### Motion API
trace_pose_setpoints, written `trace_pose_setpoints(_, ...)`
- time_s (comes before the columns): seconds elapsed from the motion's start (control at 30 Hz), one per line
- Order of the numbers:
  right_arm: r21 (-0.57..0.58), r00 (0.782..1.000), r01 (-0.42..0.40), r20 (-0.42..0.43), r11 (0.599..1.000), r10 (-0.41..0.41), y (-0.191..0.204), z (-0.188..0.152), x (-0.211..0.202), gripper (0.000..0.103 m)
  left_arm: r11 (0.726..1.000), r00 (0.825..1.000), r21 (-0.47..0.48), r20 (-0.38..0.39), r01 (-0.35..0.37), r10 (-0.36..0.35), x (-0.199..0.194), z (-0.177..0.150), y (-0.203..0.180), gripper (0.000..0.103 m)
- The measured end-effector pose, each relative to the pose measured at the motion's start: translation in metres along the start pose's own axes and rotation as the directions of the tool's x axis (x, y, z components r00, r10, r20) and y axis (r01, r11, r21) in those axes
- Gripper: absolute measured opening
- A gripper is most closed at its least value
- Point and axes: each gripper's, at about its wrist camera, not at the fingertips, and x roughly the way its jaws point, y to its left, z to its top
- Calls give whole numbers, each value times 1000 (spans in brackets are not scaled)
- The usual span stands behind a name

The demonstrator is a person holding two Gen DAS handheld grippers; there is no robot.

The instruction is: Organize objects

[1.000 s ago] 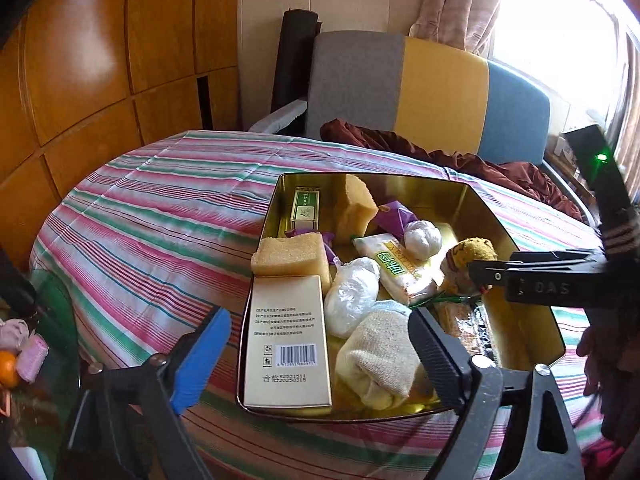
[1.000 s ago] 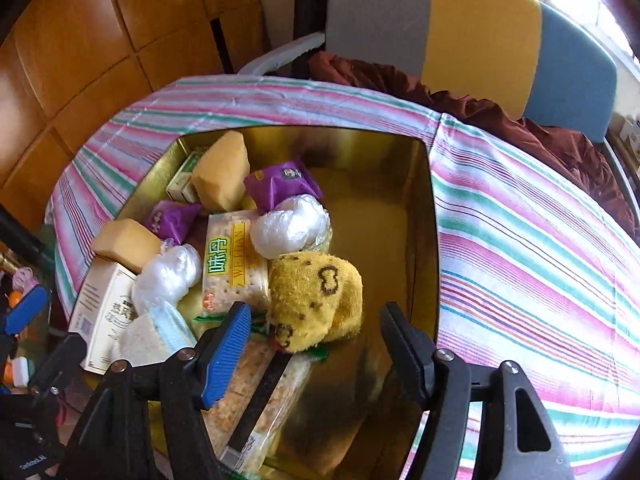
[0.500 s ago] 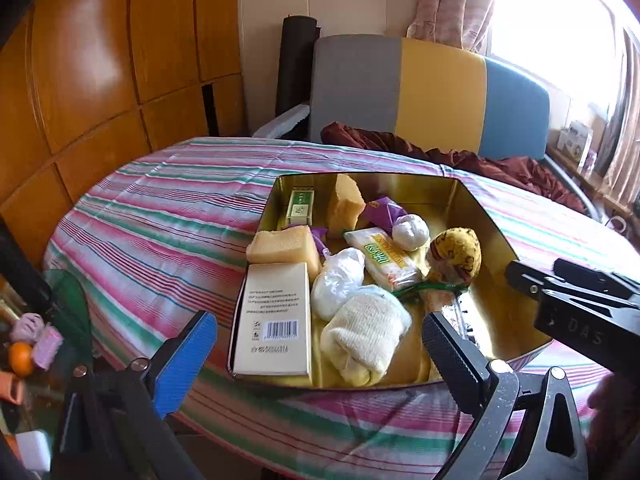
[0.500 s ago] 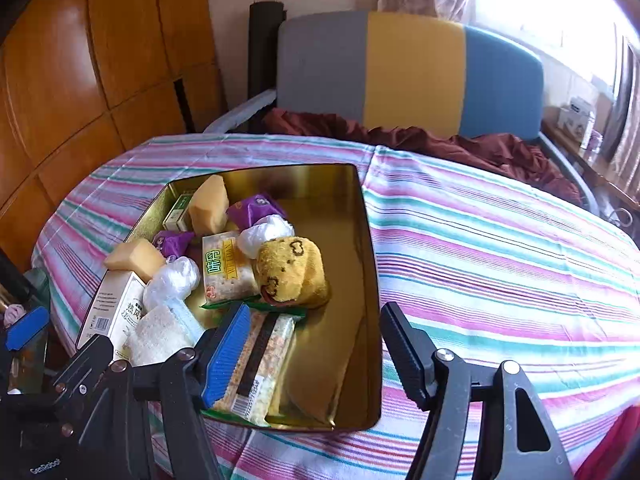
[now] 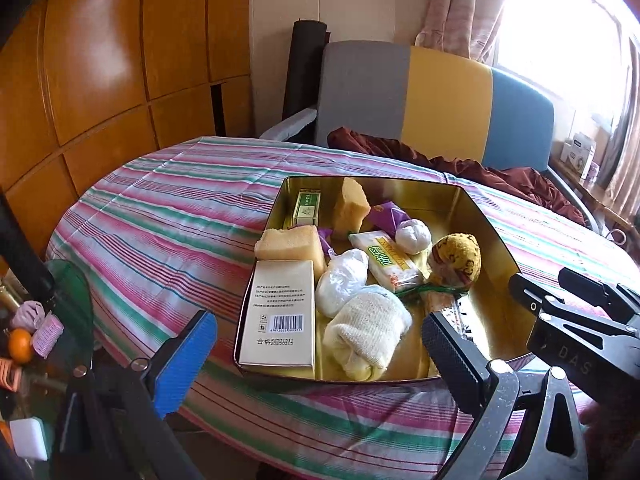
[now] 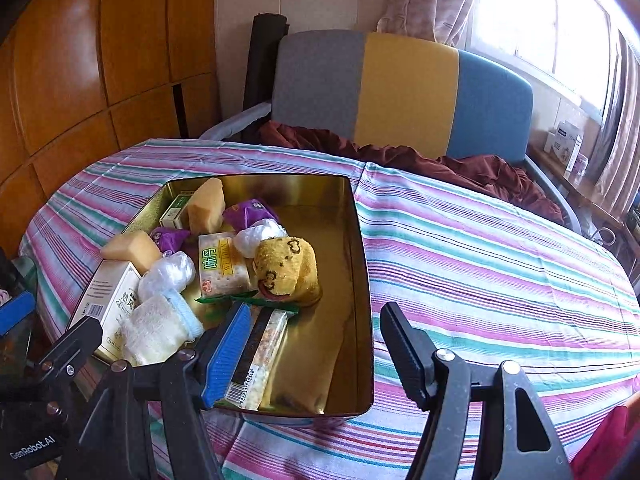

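Note:
A gold tin box (image 5: 492, 216) (image 6: 362, 264) sits on the striped round table, packed with several items: a beige carton (image 5: 282, 312), two yellow sponges (image 5: 290, 244), white plastic bundles (image 5: 342, 276), a cream towel roll (image 5: 366, 330), a cracker pack (image 5: 390, 260), purple sachets (image 6: 250, 212), a yellow plush (image 5: 458, 256) (image 6: 286, 266) and a snack bar (image 6: 260, 356). My left gripper (image 5: 320, 356) hovers open before the tin's near edge, nothing between its fingers. My right gripper (image 6: 316, 350) stands open over the tin's near right corner, empty.
A striped cloth (image 6: 480, 264) covers the table, bare to the right of the tin. A grey, yellow and blue chair (image 5: 408, 100) with a maroon cloth (image 6: 400, 156) stands behind. A glass side table (image 5: 36, 340) with small items lies at lower left. Wood panels line the left wall.
Both grippers have pulled back and up from the tin, so it looks smaller and farther. The left jaws have spread wider. The yellow plush stays in the tin.

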Motion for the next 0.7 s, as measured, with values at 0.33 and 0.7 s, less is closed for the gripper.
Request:
trace_pose_setpoints(0.33,0,1000,-9,-11,1000,9,1,-2,4,68,1000,1000,-3,-4,-23,23,4,-2,2,103)
trace_pose_setpoints(0.7,-2,1000,-18,0,1000,18,2,-1,2,68,1000,1000,-10,-2,-25,25,6,-2,4,103)
